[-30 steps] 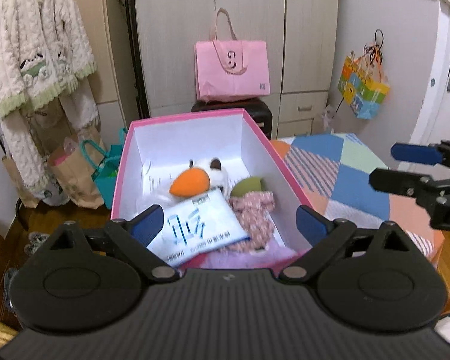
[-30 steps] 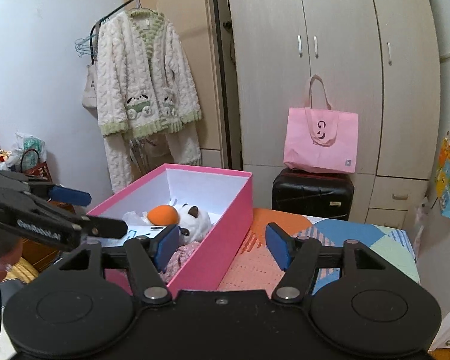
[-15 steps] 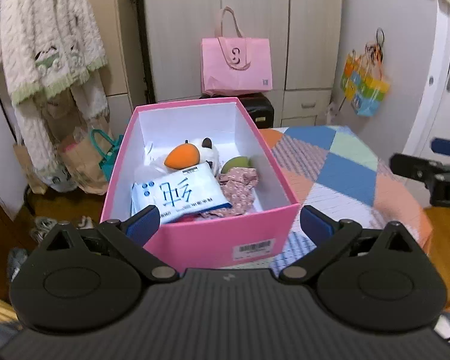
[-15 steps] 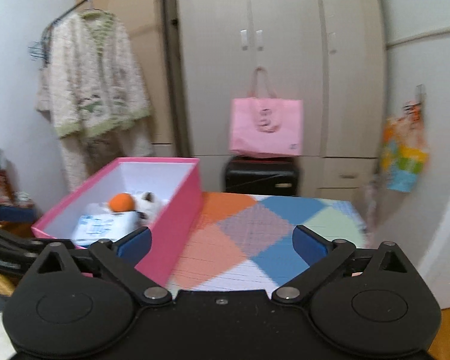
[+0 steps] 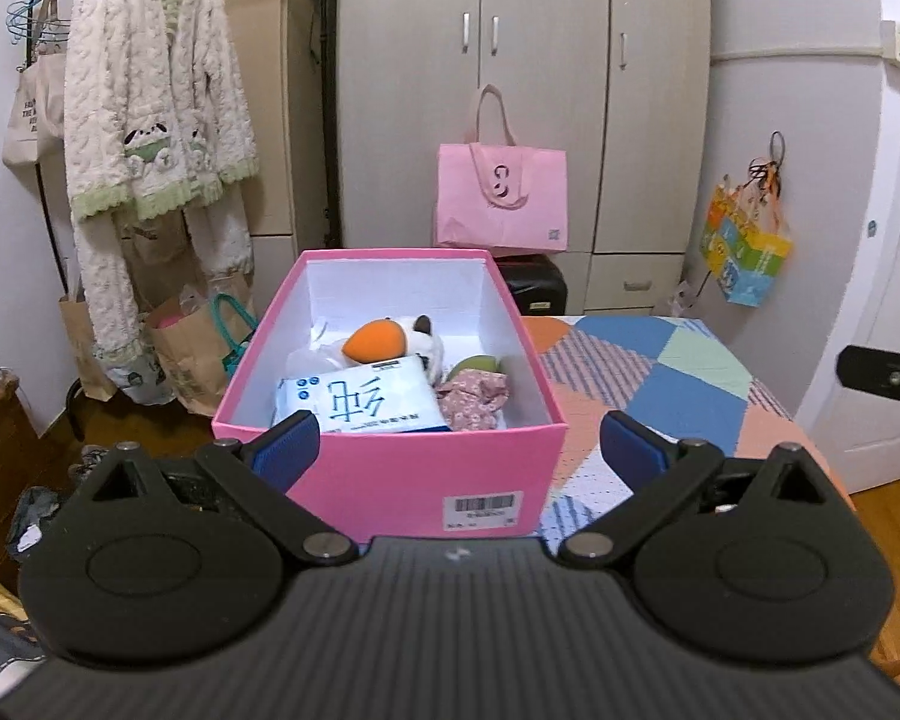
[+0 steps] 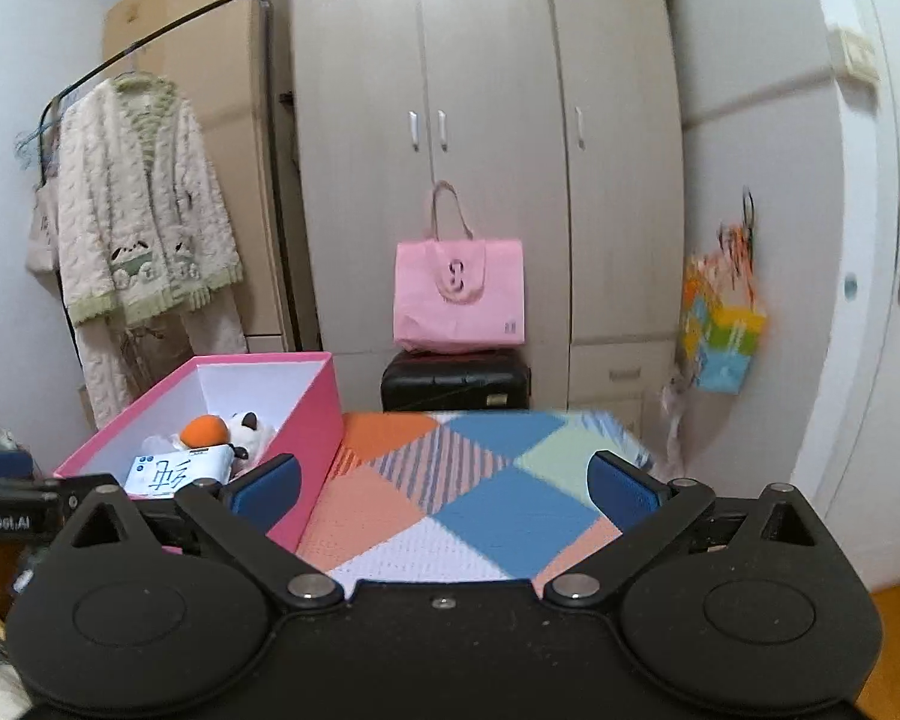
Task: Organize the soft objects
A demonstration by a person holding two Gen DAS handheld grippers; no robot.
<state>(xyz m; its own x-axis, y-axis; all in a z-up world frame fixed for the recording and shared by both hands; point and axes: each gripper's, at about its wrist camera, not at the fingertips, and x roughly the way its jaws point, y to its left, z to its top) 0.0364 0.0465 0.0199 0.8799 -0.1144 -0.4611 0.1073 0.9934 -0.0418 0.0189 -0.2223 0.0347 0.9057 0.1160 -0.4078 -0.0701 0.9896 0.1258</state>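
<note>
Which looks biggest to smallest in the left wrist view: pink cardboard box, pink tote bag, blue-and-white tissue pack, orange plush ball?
1. Pink cardboard box
2. Pink tote bag, though it stands farther back
3. Blue-and-white tissue pack
4. Orange plush ball

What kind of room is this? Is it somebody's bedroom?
Probably a bedroom. A tall wardrobe fills the back wall, a fluffy robe hangs on a clothes rail, and a pink box of soft toys sits on a patchwork cover that looks like a bed's.

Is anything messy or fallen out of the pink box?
Nothing stands out. The tissue pack, plush toy and floral cloth all lie inside the pink box, and nothing has spilled onto the patchwork cover.
</note>
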